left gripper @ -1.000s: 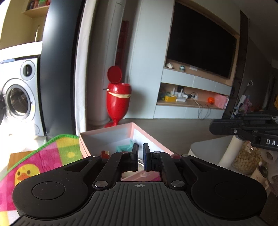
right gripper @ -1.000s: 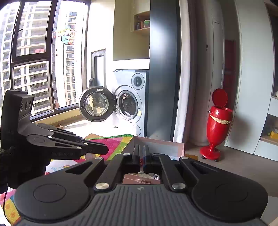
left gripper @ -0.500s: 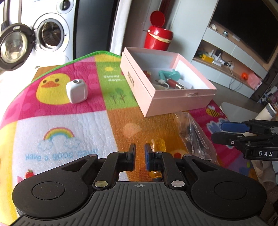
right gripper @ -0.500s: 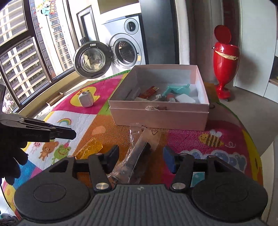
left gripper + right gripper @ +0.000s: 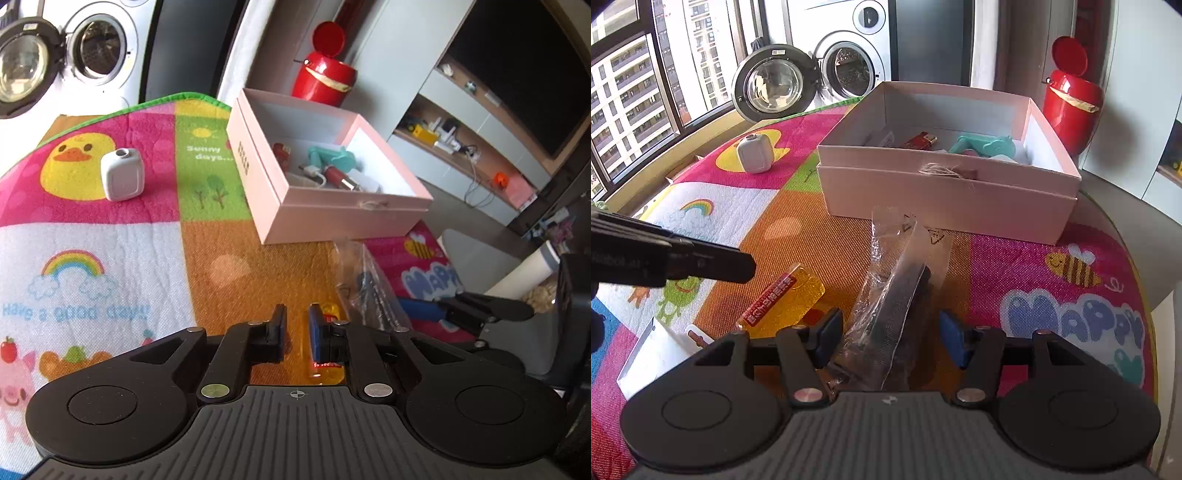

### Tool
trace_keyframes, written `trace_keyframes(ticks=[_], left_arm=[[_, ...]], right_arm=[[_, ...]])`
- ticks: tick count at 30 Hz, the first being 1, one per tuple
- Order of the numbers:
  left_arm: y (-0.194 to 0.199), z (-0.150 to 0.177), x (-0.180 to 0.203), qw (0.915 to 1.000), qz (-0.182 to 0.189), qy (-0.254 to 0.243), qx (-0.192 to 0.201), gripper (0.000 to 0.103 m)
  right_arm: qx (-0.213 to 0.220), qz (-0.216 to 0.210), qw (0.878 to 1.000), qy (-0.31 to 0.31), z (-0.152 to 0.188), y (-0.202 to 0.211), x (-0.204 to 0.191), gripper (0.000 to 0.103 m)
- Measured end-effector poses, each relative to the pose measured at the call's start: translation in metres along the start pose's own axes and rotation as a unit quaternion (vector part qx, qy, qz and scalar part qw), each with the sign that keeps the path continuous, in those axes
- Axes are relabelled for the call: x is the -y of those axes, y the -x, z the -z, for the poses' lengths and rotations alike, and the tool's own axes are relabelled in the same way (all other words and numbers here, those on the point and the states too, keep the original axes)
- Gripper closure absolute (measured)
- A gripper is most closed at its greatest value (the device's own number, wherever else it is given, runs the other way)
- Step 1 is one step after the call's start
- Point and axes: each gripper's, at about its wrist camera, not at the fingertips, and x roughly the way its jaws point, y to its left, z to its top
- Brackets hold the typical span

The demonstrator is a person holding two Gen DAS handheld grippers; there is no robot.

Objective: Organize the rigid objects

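A pink open box [image 5: 332,218] [image 5: 945,199] stands on the colourful mat and holds a red lighter [image 5: 921,139], a teal item [image 5: 982,144] and other small things. In front of it lie a clear plastic bag with a dark object inside [image 5: 897,288] [image 5: 369,284] and a yellow see-through lighter [image 5: 786,295] [image 5: 327,369]. My right gripper [image 5: 891,328] is open and straddles the bag's near end without pressing it. My left gripper [image 5: 297,314] is shut and empty, low over the mat, with the yellow lighter under its right finger. A white cube-shaped device [image 5: 121,175] [image 5: 754,153] sits on the duck picture.
A white card [image 5: 657,350] lies near the mat's front left. Beyond the table stand a red bin [image 5: 1071,99] and a washing machine [image 5: 846,66] with its door open. The mat's right edge [image 5: 1145,332] is close to the right gripper.
Both grippers tipped down from facing the room to facing the mat and sank toward it. The right jaws opened and came down around the bag. The left jaws stayed shut.
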Motion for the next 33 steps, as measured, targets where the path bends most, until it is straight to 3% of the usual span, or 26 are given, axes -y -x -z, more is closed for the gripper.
trace_keyframes(ticks=[2,5,10,12,17,23,29,33], left_arm=[[0.000,0.001,0.006,0.9999,0.012,-0.008,0.000,0.089],[-0.015,0.007,0.018,0.9987,-0.003,-0.033,-0.037,0.089],[-0.028,0.016,0.027,0.9978,0.026,-0.034,-0.051,0.084],[-0.032,0.017,0.032,0.9973,0.027,-0.040,-0.055,0.076],[-0.047,0.018,0.038,0.9962,0.034,-0.036,-0.071,0.069],[-0.059,0.019,0.043,0.9958,0.029,-0.033,-0.080,0.070],[-0.059,0.022,0.040,0.9969,0.031,-0.014,-0.071,0.070],[-0.054,0.028,0.048,0.9966,0.021,-0.053,-0.059,0.070]], right_arm=[[0.004,-0.001,1.000,0.001,0.001,0.000,0.001,0.045],[0.006,0.000,1.000,0.000,0.001,0.001,0.001,0.045],[0.012,0.015,1.000,0.009,0.006,0.004,0.004,0.045],[0.015,0.023,1.000,0.010,0.007,0.006,0.008,0.045],[0.020,0.039,0.999,0.007,0.012,0.011,0.018,0.048],[0.028,0.035,0.999,0.031,0.015,0.012,0.021,0.060],[0.039,0.033,0.997,0.062,0.012,0.007,0.020,0.061],[0.024,0.005,0.998,0.054,0.010,0.013,0.027,0.079]])
